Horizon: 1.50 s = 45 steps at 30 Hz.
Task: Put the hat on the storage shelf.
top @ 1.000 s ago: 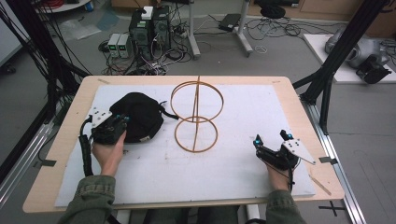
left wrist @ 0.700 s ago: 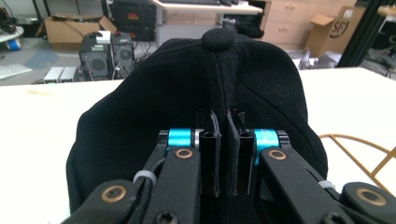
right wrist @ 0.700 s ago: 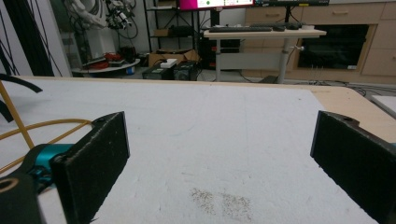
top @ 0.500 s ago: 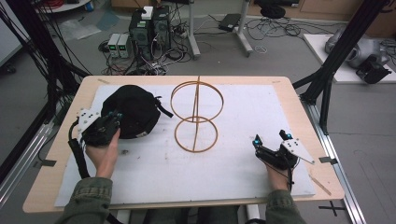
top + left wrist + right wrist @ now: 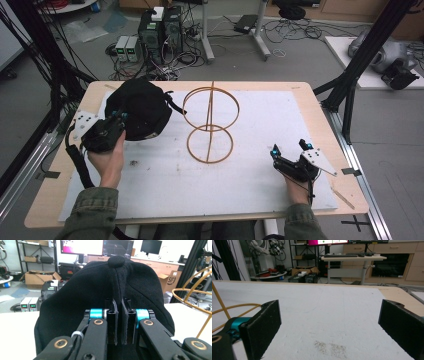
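A black cap (image 5: 142, 105) sits at the left of the white mat, its top button (image 5: 116, 261) facing up. My left gripper (image 5: 118, 116) is at the cap's near left side, its jaws shut on a fold of the cap's fabric (image 5: 119, 315). A gold wire stand (image 5: 210, 125) of two rings on an upright rod rises mid-table, just right of the cap, and its rings (image 5: 197, 292) show at the right edge of the left gripper view. My right gripper (image 5: 288, 147) rests low at the near right, open, with bare mat between its pads (image 5: 263, 327).
The white mat (image 5: 280, 115) covers most of the wooden table (image 5: 320, 107). A small dark smudge (image 5: 329, 347) lies on the mat in front of the right gripper. Black frame posts (image 5: 350, 90) stand at the table's right and left sides.
My left gripper has drawn the cap a little to the left, away from the wire stand. The right gripper has stayed where it was.
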Motion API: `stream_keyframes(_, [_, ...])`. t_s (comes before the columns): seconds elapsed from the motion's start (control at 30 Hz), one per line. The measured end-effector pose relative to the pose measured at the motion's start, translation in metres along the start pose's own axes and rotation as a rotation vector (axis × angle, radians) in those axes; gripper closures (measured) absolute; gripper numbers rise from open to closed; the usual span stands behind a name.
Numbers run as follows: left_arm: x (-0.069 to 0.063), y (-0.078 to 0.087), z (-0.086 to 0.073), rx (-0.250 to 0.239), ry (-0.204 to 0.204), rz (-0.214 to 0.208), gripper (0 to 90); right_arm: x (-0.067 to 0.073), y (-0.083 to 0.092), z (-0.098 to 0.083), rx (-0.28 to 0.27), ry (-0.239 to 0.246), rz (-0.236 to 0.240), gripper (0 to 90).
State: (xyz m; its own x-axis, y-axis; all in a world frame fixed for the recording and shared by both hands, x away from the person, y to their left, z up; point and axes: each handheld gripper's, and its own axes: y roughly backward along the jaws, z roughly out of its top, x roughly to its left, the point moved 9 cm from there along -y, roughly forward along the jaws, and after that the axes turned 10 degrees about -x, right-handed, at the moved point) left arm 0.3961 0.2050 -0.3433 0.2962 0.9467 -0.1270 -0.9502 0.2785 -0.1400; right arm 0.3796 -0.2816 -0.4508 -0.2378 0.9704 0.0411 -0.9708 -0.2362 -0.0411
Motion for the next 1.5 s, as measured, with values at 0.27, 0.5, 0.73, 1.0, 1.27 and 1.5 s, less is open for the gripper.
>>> stream_keyframes(0.27, [0.001,0.001,0.027,-0.044,-0.044,0.023,84.9,-0.001,-0.001,0.000,0.001,0.004,0.001,3.6])
stream_keyframes(0.5, [-0.009,0.004,0.051,-0.102,-0.018,-0.008,84.9,0.000,-0.001,0.000,0.000,0.000,0.000,3.6])
stream_keyframes(0.73, [-0.026,0.005,0.076,-0.160,-0.020,-0.053,84.9,0.001,-0.001,0.000,-0.001,-0.005,0.001,3.6])
stream_keyframes(1.0, [-0.036,0.004,0.086,-0.189,-0.026,-0.084,84.8,0.000,0.000,0.002,-0.008,-0.004,0.002,3.6])
stream_keyframes(1.27, [-0.047,0.001,0.092,-0.219,0.013,-0.142,84.8,0.000,-0.001,0.001,-0.005,-0.001,0.003,3.6])
stream_keyframes(1.5, [-0.061,0.000,0.101,-0.248,0.015,-0.196,84.8,0.000,-0.001,0.002,-0.008,-0.001,0.003,3.6])
